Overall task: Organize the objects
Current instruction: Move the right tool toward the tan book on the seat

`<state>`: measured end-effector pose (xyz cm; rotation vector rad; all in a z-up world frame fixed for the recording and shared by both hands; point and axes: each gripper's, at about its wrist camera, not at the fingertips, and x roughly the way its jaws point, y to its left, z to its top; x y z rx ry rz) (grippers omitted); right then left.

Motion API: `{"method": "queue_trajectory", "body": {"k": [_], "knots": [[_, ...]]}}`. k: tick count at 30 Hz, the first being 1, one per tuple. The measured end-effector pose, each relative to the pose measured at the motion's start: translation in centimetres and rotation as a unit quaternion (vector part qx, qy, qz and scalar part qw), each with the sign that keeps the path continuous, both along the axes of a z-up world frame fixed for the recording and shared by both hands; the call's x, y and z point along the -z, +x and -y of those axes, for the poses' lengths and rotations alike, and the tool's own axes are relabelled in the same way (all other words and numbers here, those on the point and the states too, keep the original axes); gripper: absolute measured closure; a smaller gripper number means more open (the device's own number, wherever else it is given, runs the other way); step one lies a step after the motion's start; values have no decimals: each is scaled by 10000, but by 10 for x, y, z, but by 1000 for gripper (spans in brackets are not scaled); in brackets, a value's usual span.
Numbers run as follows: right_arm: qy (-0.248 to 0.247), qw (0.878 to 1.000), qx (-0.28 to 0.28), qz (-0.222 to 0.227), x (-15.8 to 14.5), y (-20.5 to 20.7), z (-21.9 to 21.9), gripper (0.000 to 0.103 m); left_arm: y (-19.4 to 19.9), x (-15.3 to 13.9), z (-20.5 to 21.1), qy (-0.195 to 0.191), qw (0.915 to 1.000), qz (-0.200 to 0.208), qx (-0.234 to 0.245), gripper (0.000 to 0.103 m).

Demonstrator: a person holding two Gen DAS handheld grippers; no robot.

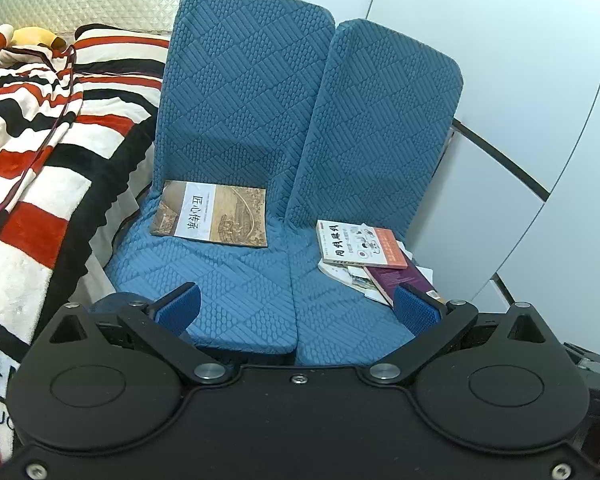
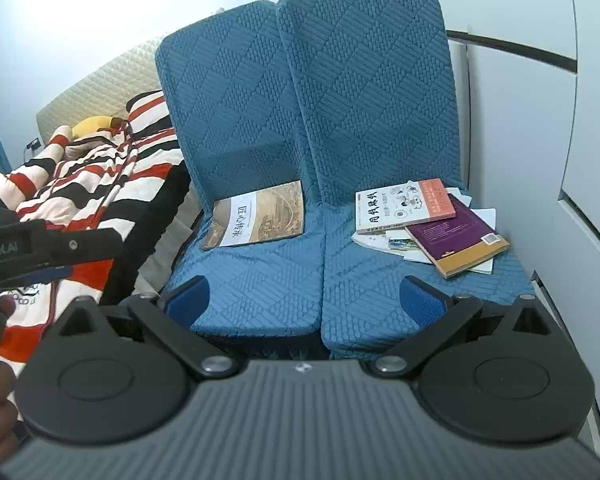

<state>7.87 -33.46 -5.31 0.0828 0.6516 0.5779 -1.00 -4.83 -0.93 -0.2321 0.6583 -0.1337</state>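
Note:
Two blue quilted floor chairs stand side by side. On the left seat (image 1: 220,280) (image 2: 252,280) lies one brown-and-white book (image 1: 212,214) (image 2: 256,216), flat at the back. The right seat (image 1: 340,320) (image 2: 380,292) holds a loose pile: a white-and-orange book (image 1: 358,244) (image 2: 404,206) on top, a purple book (image 1: 400,276) (image 2: 456,236) under it, white papers (image 1: 352,276) (image 2: 380,240) below. My left gripper (image 1: 298,308) hovers open before the seats' front edge, nothing between its blue pads. My right gripper (image 2: 306,296) is likewise open and empty, short of both seats.
A bed with a red, black and white striped blanket (image 1: 40,140) (image 2: 92,184) and a yellow plush toy (image 1: 36,38) (image 2: 94,124) adjoins the left chair. White cabinet panels (image 1: 500,160) (image 2: 520,140) stand right of the chairs. The other gripper's black body (image 2: 40,248) and a hand show at the right wrist view's left edge.

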Motion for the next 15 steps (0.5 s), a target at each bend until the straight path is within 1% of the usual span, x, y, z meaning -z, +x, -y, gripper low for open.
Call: {"method": "queue_trajectory", "body": {"k": [4,10,15], "knots": [[-47,9998,-170,-15,6,6,-7,0,4,8,-1,-30,10000,-9,-51,0],[140,9991,-390,-65,17,16,-17,0,14,26,-6,-21,9999,-74,-132,0],[288,9988,-363,-128,30,29,-24,0,28,46,-9,84,9997,-129,-172,0]]}}
